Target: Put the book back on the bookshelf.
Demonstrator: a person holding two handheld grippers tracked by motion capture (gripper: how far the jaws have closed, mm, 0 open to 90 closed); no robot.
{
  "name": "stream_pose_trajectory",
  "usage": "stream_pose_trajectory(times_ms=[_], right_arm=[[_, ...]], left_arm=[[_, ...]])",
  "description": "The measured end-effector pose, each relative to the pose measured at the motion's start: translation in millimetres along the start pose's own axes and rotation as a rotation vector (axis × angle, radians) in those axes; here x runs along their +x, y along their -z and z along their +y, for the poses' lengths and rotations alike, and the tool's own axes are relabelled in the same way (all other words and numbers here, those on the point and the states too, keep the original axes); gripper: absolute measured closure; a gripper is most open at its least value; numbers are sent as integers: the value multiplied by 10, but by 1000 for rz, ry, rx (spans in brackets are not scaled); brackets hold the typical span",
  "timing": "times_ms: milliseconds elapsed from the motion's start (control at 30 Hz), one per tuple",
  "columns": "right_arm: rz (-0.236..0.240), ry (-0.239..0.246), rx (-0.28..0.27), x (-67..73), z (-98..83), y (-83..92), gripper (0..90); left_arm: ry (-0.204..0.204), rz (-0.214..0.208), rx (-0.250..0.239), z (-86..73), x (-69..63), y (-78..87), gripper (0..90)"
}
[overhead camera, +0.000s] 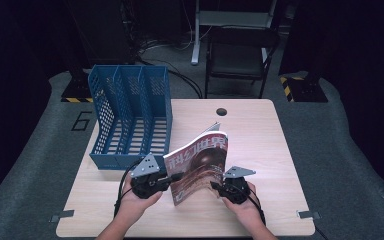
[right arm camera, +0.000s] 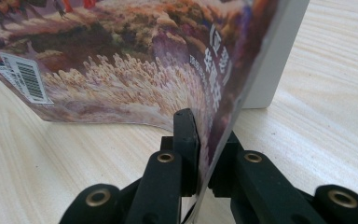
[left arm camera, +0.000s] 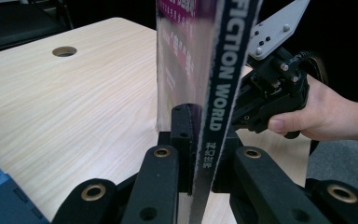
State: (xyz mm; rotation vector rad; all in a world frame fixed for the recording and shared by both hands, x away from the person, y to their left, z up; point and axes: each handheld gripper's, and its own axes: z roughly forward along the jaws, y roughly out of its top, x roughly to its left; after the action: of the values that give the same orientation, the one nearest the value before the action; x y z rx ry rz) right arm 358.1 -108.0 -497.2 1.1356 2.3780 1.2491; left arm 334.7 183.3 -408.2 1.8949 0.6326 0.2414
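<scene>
A magazine (overhead camera: 200, 162) with a reddish-brown cover stands upright on the wooden table (overhead camera: 260, 135), held between both grippers. My left gripper (overhead camera: 177, 176) is shut on its spine side; in the left gripper view the dark spine with white lettering (left arm camera: 221, 93) runs down between the closed jaws (left arm camera: 200, 154). My right gripper (overhead camera: 215, 186) is shut on the opposite edge, and in the right gripper view the cover (right arm camera: 135, 70) with a barcode bends into the pinched jaws (right arm camera: 204, 154). The right hand and its gripper (left arm camera: 279, 88) show beyond the spine.
A blue three-slot file rack (overhead camera: 130, 117) lies at the table's back left, close behind the left hand. A round cable hole (overhead camera: 222, 111) sits near the far edge. A black chair (overhead camera: 240, 55) stands behind the table.
</scene>
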Motion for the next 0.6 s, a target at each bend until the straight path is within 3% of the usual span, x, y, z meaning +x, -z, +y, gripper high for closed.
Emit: stream_pose_trajectory(times_ms=[167,600], right_arm=[[-9,17,8,0,5,-31,828],[5,-33,8,-111,-17,-14,587]], left_arm=[[-9,8,14,-13,-1,-4,838],[6,0,25,-23,14,-27,833]])
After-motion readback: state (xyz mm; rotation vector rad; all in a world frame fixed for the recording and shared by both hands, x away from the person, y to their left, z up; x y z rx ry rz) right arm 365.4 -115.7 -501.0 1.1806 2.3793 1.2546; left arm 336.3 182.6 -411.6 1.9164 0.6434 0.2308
